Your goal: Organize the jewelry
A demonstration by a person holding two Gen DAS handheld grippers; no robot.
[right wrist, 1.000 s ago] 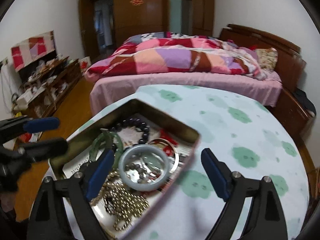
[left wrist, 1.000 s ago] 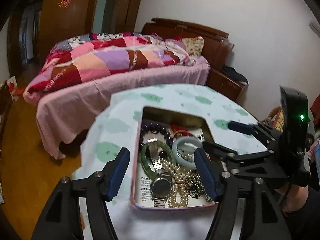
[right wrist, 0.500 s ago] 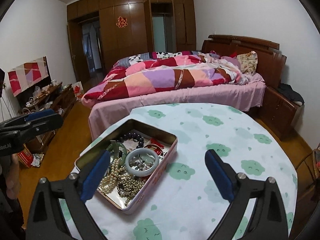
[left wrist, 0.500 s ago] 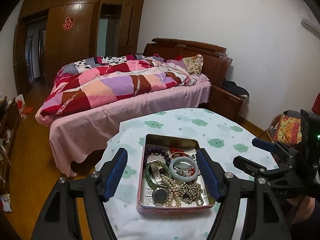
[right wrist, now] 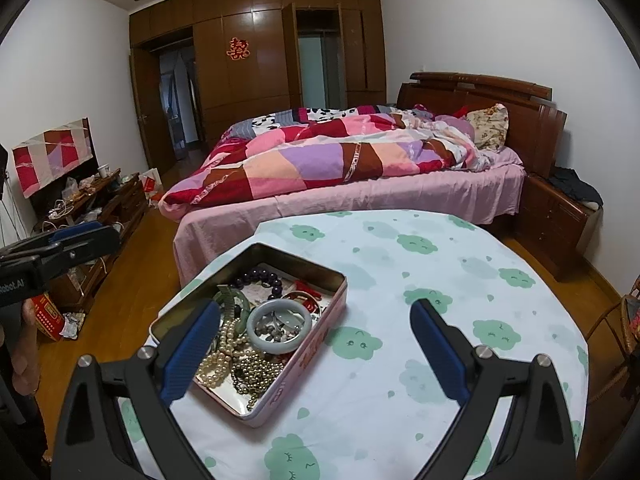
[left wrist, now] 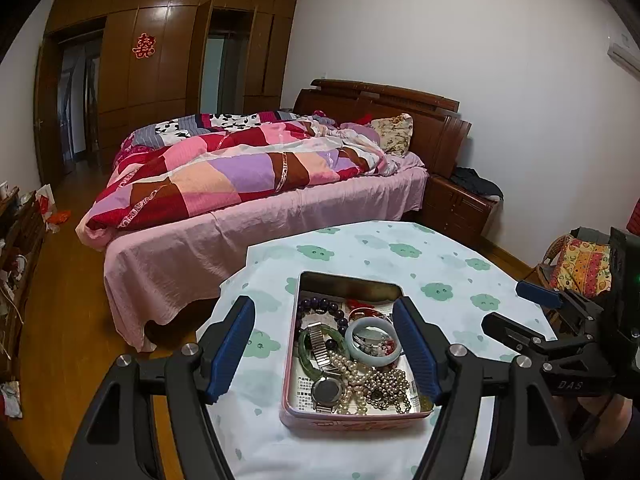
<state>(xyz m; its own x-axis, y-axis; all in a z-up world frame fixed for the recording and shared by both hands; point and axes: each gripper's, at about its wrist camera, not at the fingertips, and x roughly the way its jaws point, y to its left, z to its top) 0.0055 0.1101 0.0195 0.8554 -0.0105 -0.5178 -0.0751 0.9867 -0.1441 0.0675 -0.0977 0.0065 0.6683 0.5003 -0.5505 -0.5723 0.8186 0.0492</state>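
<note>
Tin [left wrist: 304, 414] of jewelry on desk [left wrist: 440, 276], long axis running away between left gripper [left wrist: 326, 354] jaws; both grippers' jaws wide, empty; right gripper [right wrist: 316, 350] jaws just opening, angled downward.

Both wrist views look obliquely down, near; shared: tin [left wrist: 352, 416], table [right wrist: 440, 280], bed [left wrist: 256, 216].

Both tools are built alike: black plastic frames with triangular cut-outs, each arm ending in a long blue pad. On the left gripper [left wrist: 324, 354] round silver screw heads sit at the arm joints. The right gripper [right wrist: 316, 350] carries the same silver screws. Seen from the other tool, its side bears white lettering reading "DAS" and a small green light on the black housing. The left tool's body shows white letters, "Robot.AI". A dark sleeve shows behind the hand [right wrist: 26, 344] gripping it.
</note>
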